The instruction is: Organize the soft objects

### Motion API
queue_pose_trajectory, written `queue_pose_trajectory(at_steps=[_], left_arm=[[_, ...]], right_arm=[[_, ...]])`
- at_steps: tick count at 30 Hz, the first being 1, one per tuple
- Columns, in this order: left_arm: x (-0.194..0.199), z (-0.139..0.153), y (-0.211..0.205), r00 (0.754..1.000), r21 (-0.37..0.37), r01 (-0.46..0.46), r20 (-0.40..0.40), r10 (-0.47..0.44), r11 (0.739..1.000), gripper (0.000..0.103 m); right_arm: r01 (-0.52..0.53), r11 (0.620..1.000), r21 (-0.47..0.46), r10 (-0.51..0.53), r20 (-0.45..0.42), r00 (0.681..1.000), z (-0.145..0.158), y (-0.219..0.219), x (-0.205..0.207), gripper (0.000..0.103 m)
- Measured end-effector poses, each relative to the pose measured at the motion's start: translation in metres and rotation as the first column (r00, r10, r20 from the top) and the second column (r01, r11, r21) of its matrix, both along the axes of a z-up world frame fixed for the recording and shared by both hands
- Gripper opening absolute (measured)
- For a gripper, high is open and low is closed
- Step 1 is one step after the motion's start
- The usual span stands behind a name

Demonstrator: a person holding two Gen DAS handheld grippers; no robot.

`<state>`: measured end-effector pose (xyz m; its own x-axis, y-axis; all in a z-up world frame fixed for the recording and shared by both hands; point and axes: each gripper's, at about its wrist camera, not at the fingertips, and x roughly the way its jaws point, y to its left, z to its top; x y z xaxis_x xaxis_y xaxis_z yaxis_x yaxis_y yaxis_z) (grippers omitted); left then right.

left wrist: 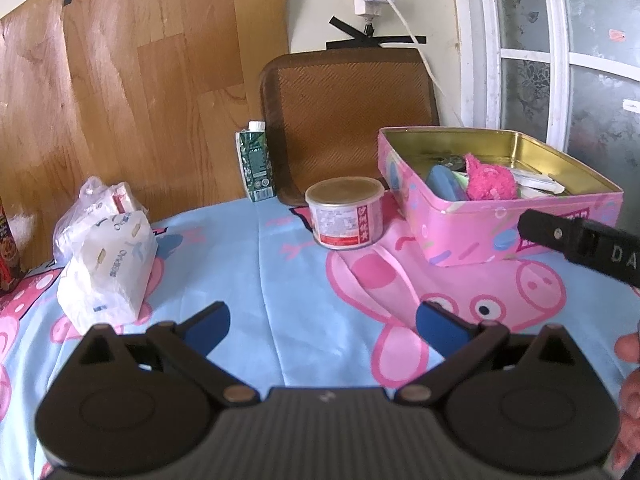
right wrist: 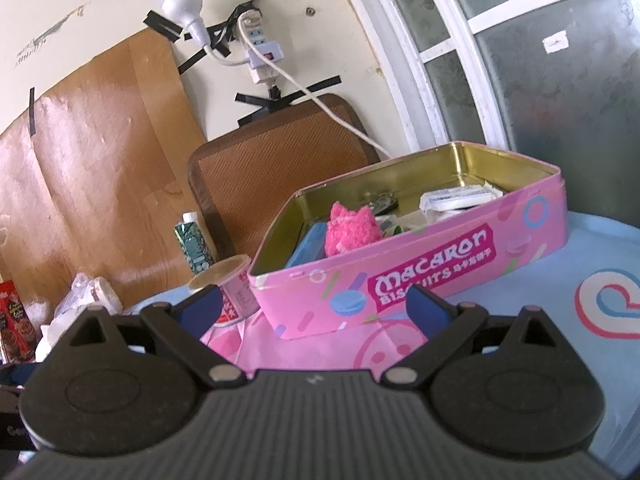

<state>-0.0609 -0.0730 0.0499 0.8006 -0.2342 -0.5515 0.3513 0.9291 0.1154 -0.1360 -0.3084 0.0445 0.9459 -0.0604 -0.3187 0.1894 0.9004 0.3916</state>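
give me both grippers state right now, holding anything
Left gripper: open, fingers spread wide, holding nothing.
Right gripper: open, fingers spread wide, holding nothing.

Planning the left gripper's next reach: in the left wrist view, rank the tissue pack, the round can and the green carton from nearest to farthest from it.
From the left gripper:
1. Tissue pack, on the left, closest.
2. Round can, ahead, slightly right, beside the pink tin.
3. Green carton, farthest, standing at the back by the wall.
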Motion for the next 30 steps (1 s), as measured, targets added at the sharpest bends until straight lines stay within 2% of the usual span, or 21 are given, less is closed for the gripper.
queue_pose_trajectory(at_steps=[13,30], left_arm=[[0.006,-0.004,0.008,1.0,-0.016,-0.019,-0.018,0.019,1.0,0.103],[0.016,-0.013,0.027,0.992,-0.015,-0.121,-0.045,0.12,0.993,0.103]], right_arm=[[-0.037,0.999,-0.011,0.036,-0.021,0.999,-0.003,0.008,0.003,0.1],[-0.136,0.988,-0.074,0.132,-0.057,0.99,-0.001,0.029,0.007,0.1]])
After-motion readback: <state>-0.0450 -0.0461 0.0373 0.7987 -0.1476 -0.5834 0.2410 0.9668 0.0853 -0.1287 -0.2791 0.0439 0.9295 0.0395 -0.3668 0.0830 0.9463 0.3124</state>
